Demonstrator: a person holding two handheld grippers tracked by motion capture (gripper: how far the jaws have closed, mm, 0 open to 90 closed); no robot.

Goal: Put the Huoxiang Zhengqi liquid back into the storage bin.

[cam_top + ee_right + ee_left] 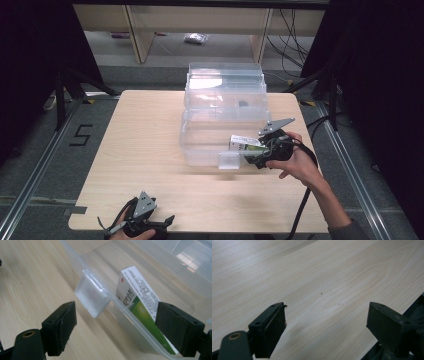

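**Box at the bin's near wall: mind the latch**

The green-and-white box (140,305) stands tilted inside the clear bin (200,145), against its near wall. Your right claw (116,330) is spread wide, straddling that wall (latch tab (92,296) between the jaws). Closing here could pinch plastic, not box. Your left claw (325,325) gapes empty over the desk (140,150).

Pale wooden table (150,150) with clear plastic bin (210,150) on top

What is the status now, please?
Left gripper open, low over bare table. Right gripper open, jaws straddling bin front wall. Box inside bin, leaning on that wall. Latch tab between jaws.
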